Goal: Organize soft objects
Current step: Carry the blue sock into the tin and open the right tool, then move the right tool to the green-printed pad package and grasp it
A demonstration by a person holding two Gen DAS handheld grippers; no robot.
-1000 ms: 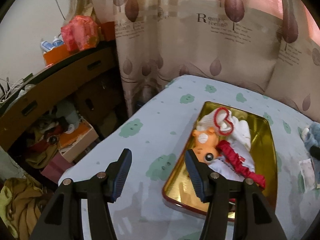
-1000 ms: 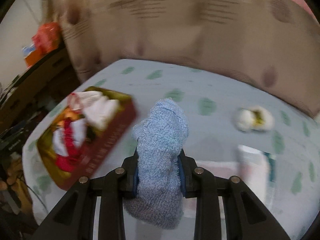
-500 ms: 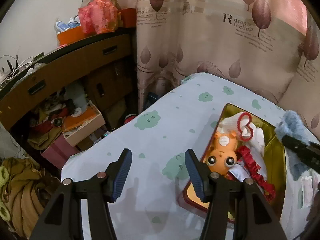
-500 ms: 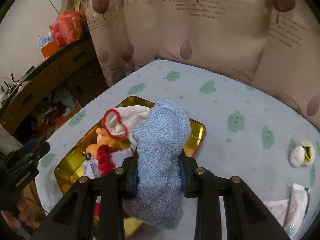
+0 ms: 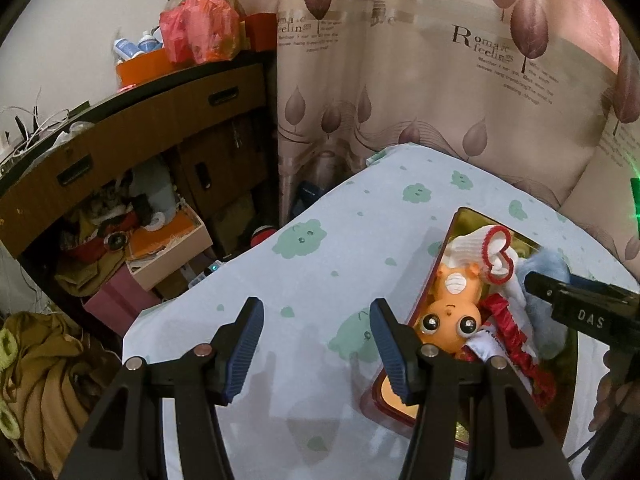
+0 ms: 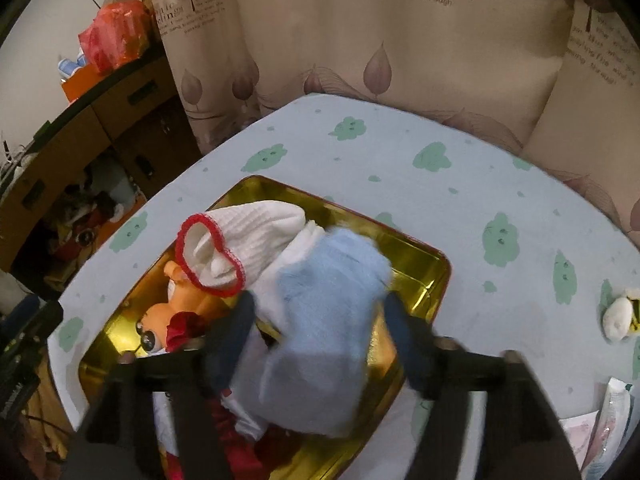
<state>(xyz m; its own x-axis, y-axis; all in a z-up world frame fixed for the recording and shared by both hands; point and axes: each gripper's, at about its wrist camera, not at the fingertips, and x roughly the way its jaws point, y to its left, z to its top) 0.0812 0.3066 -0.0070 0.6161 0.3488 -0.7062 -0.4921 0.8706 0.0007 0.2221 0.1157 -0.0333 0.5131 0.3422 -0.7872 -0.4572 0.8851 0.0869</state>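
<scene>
Our left gripper hangs wide apart and empty over the sheet, just left of the gold tin. Our right gripper has just been opening; the blue sock sits between its jaws, unpinched, inside the tin beside the white sock.

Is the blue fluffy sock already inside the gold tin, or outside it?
Inside: the blue sock lies over the gold tin, between the right gripper's just-opened jaws.

Home bedroom, bed sheet with cloud print, leaf-patterned curtain, cluttered wooden dresser
</scene>
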